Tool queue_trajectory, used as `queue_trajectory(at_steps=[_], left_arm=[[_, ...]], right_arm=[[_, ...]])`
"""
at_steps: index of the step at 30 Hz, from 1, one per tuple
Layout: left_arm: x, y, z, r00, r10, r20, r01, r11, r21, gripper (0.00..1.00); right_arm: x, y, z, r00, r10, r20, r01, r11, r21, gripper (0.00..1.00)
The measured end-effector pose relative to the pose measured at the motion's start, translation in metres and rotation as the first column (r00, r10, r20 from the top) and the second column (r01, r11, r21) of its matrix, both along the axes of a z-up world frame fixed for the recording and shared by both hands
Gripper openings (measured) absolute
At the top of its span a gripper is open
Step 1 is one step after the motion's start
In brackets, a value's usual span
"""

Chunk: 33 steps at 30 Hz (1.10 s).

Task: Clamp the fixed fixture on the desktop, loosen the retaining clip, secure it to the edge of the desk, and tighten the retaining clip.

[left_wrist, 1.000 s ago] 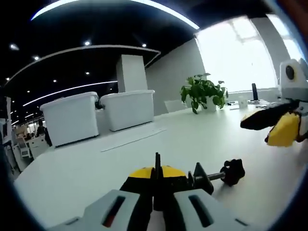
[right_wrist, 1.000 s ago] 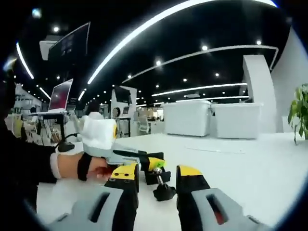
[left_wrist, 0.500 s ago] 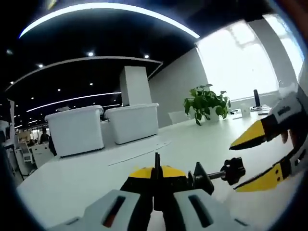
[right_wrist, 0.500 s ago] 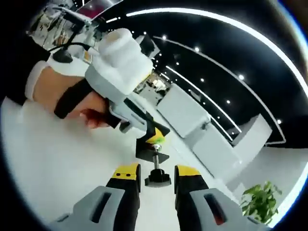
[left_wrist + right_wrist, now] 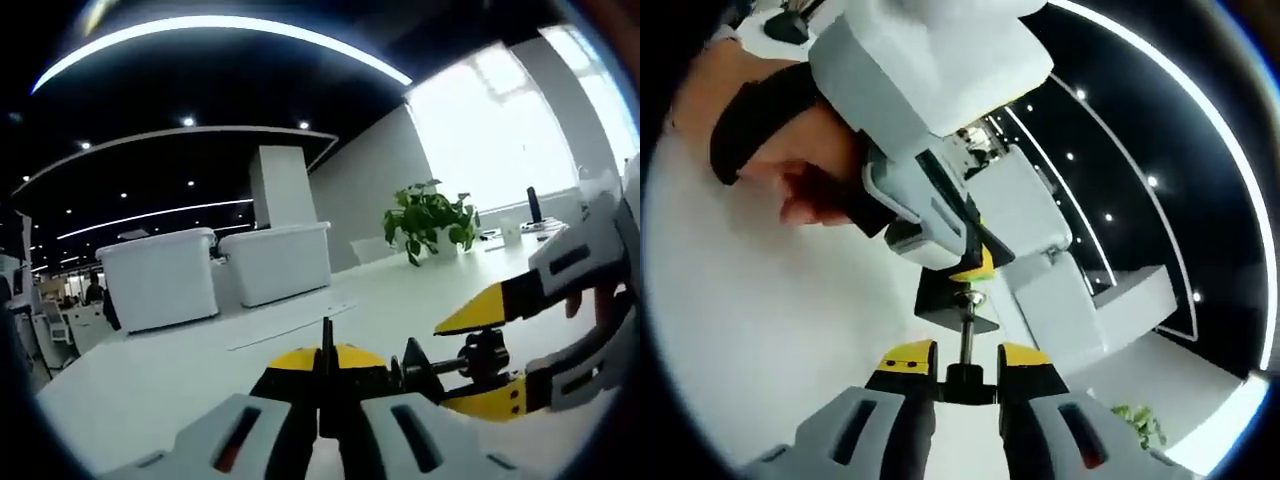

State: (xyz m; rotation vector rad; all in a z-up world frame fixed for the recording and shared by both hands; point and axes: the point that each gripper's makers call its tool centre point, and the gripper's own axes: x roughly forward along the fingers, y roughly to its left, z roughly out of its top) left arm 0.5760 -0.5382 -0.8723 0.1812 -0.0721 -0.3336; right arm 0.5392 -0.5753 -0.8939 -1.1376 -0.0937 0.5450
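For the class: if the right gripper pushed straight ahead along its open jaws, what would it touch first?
Most likely the black screw knob of the clamp, which sits between the right gripper jaws; depth is hard to judge.

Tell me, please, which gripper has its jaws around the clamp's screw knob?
The right gripper: its open jaws straddle the knob; the left gripper is shut on the clamp's body.

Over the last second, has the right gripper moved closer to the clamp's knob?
Yes. In the left gripper view, the right gripper came in from the right edge toward the knob, its jaws now straddling it.
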Motion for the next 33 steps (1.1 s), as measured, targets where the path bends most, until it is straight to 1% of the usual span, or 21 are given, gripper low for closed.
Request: queue_trajectory(at_steps=[3, 6, 7, 8, 9, 11, 13, 15, 19, 21, 25, 28, 30, 32, 33], left_arm=[[0.001, 0.002, 0.0, 1.0, 0.007, 0.0, -0.007, 1.0, -0.002, 0.03], [0.002, 0.003, 0.0, 1.0, 0.012, -0.002, -0.012, 1.0, -0.002, 0.03], [0.002, 0.003, 0.0, 1.0, 0.013, -0.003, -0.013, 1.0, -0.002, 0.03], [0.002, 0.003, 0.0, 1.0, 0.013, -0.002, -0.013, 1.0, -0.002, 0.03], [0.002, 0.003, 0.001, 1.0, 0.012, -0.002, -0.012, 1.0, -0.004, 0.03], [0.002, 0.002, 0.0, 1.0, 0.014, -0.003, -0.014, 1.0, -0.001, 0.04], [0.002, 0.0, 0.0, 1.0, 0.012, -0.003, -0.012, 1.0, 0.007, 0.04], [0.002, -0.001, 0.0, 1.0, 0.013, 0.0, -0.013, 1.0, 0.011, 0.04], [0.002, -0.001, 0.001, 1.0, 0.013, -0.004, -0.013, 1.0, -0.002, 0.04], [0.001, -0.002, 0.002, 1.0, 0.013, -0.004, -0.013, 1.0, -0.012, 0.05], [0.001, -0.001, 0.003, 1.0, 0.026, 0.001, -0.026, 1.0, -0.017, 0.05], [0.002, 0.003, 0.007, 0.999, 0.052, 0.015, -0.052, 0.998, -0.03, 0.06], [0.003, 0.005, 0.007, 0.998, 0.06, 0.018, -0.059, 0.998, -0.036, 0.06], [0.005, 0.006, 0.004, 0.997, 0.07, 0.011, -0.07, 0.997, -0.029, 0.06], [0.005, 0.007, 0.004, 0.997, 0.074, 0.011, -0.074, 0.997, -0.03, 0.06]], right_arm=[[0.003, 0.002, 0.0, 1.0, -0.026, 0.008, 0.026, 1.0, -0.011, 0.2], [0.004, 0.005, -0.001, 0.999, -0.039, 0.037, 0.041, 0.997, -0.065, 0.17], [0.004, 0.005, -0.001, 0.998, -0.039, 0.055, 0.044, 0.994, -0.103, 0.15], [0.004, 0.006, -0.003, 0.997, -0.035, 0.065, 0.043, 0.991, -0.128, 0.13], [0.004, 0.007, -0.002, 0.995, -0.041, 0.09, 0.054, 0.989, -0.141, 0.13], [0.005, 0.008, -0.006, 0.996, -0.043, 0.084, 0.055, 0.988, -0.146, 0.12], [0.005, 0.008, -0.006, 0.995, -0.046, 0.086, 0.057, 0.988, -0.142, 0.1], [0.008, 0.006, -0.004, 0.994, -0.052, 0.1, 0.067, 0.986, -0.151, 0.09], [0.009, 0.005, -0.002, 0.994, -0.069, 0.087, 0.08, 0.99, -0.12, 0.04], [0.011, 0.003, 0.002, 0.992, -0.073, 0.106, 0.085, 0.989, -0.118, 0.02], [0.013, 0.002, 0.004, 0.991, -0.068, 0.115, 0.081, 0.99, -0.116, 0.02], [0.016, 0.006, 0.007, 0.988, -0.058, 0.14, 0.069, 0.995, -0.077, 0.01], [0.017, 0.007, 0.006, 0.988, -0.059, 0.144, 0.065, 0.997, -0.037, 0.01], [0.019, 0.009, 0.003, 0.987, -0.066, 0.144, 0.069, 0.997, -0.016, 0.01], [0.019, 0.009, 0.003, 0.984, -0.059, 0.17, 0.063, 0.998, -0.017, 0.0]])
